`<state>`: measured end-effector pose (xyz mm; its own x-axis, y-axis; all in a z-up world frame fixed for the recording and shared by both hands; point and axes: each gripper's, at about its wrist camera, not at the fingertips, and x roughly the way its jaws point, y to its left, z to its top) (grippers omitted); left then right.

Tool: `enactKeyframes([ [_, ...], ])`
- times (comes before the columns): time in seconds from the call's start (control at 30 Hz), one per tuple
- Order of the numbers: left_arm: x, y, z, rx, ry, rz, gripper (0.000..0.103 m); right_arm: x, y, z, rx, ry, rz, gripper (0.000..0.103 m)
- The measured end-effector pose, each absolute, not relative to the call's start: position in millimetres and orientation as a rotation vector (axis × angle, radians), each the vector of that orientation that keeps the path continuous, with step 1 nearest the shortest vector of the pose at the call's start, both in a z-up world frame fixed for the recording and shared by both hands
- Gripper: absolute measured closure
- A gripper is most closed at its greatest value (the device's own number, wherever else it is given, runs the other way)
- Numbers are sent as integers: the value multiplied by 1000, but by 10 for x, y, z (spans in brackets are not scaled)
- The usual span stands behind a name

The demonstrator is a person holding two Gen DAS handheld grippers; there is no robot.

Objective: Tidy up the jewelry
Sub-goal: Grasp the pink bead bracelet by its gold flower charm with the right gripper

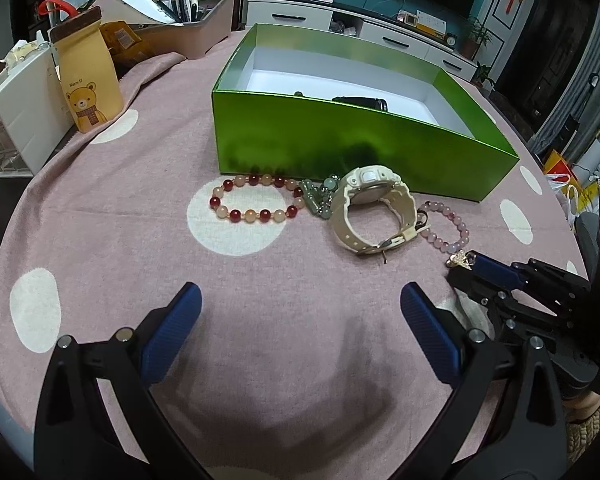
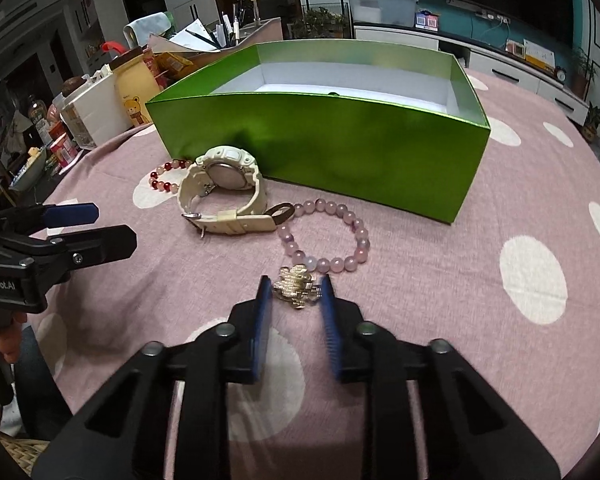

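A shiny green box [image 1: 340,140] stands open on the pink dotted cloth, with a dark watch [image 1: 360,102] inside. In front of it lie a red-and-peach bead bracelet [image 1: 256,200], green jade beads [image 1: 320,196], a cream watch [image 1: 374,208] and a pink bead bracelet [image 2: 340,236]. A gold brooch [image 2: 296,288] rests on the cloth against the pink bracelet. My right gripper [image 2: 296,284] is shut on the brooch, one blue pad on each side. My left gripper [image 1: 302,292] is open, holds nothing, and hovers in front of the red bracelet.
At the table's far left stand a bear-print pouch [image 1: 88,80], a white drawer unit [image 1: 20,112] and a pen organiser [image 1: 196,20]. The round table's edge [image 1: 580,240] curves close on the right. My two grippers are side by side and close together.
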<state>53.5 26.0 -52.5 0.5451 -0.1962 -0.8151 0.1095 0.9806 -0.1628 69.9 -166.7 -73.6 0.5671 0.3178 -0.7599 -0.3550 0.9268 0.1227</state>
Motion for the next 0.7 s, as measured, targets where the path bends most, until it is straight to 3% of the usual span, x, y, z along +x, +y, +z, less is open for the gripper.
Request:
enactKeyframes([
  [0.23, 625, 204, -523, -102, 974, -185, 3, 623, -1777, -620, -4, 835, 401, 82],
  [0.43, 796, 93, -516, -132, 978, -198, 16, 569, -1935, -544, 14, 818, 381, 82],
  [0.7, 990, 12, -596, -161, 1010, -186, 49, 538, -2015, -545, 32, 810, 375, 82],
])
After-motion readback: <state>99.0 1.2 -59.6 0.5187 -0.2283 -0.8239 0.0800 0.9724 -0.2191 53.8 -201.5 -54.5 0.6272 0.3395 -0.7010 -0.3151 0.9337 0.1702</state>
